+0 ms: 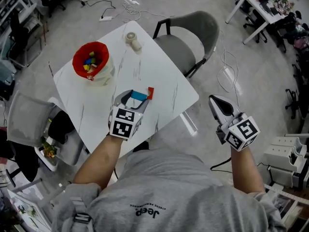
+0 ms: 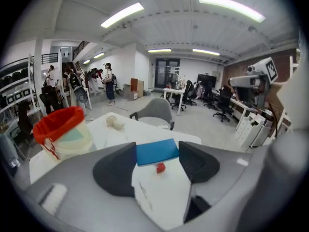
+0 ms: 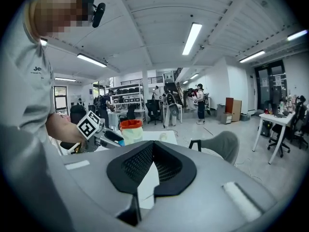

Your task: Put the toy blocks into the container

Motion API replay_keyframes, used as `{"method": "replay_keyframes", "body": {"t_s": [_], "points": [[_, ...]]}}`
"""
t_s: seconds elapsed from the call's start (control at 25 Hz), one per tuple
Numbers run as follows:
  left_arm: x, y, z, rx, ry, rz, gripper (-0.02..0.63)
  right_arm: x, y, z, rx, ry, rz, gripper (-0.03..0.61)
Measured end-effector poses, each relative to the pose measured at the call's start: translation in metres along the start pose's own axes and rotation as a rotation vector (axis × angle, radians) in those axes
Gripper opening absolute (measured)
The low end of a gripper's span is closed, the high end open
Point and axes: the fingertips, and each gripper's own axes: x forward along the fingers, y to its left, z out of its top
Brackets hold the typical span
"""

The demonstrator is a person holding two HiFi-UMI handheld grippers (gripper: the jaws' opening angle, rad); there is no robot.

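Partway through here. My left gripper [image 1: 135, 99] is clamped on a blue block [image 2: 155, 152], pads squeezing both ends. A small red block [image 2: 160, 167] sits on the table [image 1: 164, 76] just past those jaw tips, so that one's still to do. The red-lined container [image 1: 78, 61], farther ahead and left of the jaws, already has several blocks [image 1: 90, 62] inside. My right gripper [image 3: 153, 150] is pinched closed on nothing, off the table's side.

blue blk [image 2: 156, 152]: flat slab, level, gripped btwn left gripper [image 2: 157, 161] jaws, above table [image 1: 164, 71]
red blk [image 1: 150, 92]: small, on table, just beside blue blk
container [image 1: 102, 75]: pale tub w/ red liner, upright, far table corner, coloured blks [image 1: 90, 62] inside
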Motion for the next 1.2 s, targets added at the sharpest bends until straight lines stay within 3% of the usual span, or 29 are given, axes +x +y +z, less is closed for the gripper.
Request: {"method": "replay_keyframes", "body": {"t_s": [0.24,0.64,0.88,1.2], "points": [[-0.042,0.093,0.049,-0.038,-0.082,0.102,0.324,0.055,0.016,0.040,-0.037,-0.051,0.068,0.003],[-0.068,0.233,0.082,-0.052,-0.090,0.210,0.325,0.157,0.037,0.103,-0.062,-0.100,0.129,0.003],[-0.053,0.279,0.083,-0.061,-0.071,0.196,0.325,0.215,0.048,0.126,-0.084,-0.093,0.164,0.003],[-0.025,0.307,0.073,-0.092,-0.076,0.162,0.330,0.271,0.059,0.132,-0.103,-0.070,0.210,0.003]]}}
